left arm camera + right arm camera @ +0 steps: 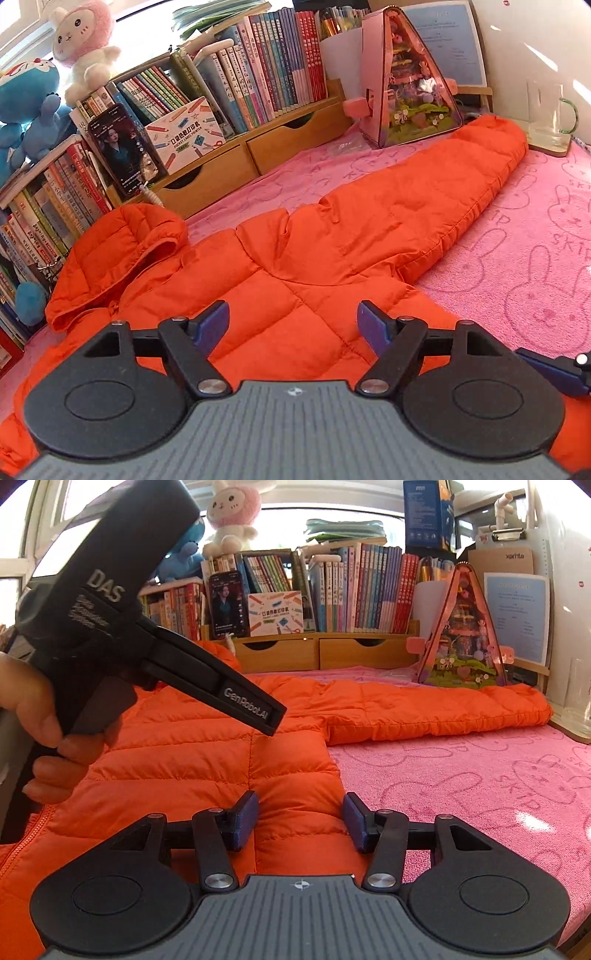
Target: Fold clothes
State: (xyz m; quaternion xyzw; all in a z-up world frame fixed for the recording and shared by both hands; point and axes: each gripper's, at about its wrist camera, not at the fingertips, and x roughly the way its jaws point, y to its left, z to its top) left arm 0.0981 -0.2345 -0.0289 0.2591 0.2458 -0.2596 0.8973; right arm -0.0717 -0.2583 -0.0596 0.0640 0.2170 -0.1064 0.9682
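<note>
- Orange puffer jacket (280,266) lies spread flat on the pink rabbit-print towel (517,258) that covers the desk, hood (125,240) toward the books on the left, one sleeve (436,192) stretched out toward the far right corner.
- The sleeve's cuff ends just beside a wooden coaster with a glass mug (550,114) on it.
- Left gripper (293,325) hangs over the quilted body of the jacket, its blue pads (214,325) standing well apart; nothing is pinched between them, only fabric showing below.
- Right gripper (300,821) sits low at the jacket's edge near the armpit, jaws partly open. A ridge of orange fabric lies between the pads (245,819), but I cannot tell whether they press on it.
- In the right wrist view a hand (40,738) grips the handle of the left tool, which is raised above the jacket's chest.
- Behind, a wooden shelf with drawers (288,144) holds rows of books, a phone (123,147) propped upright, and a pink triangular dollhouse (406,81).
</note>
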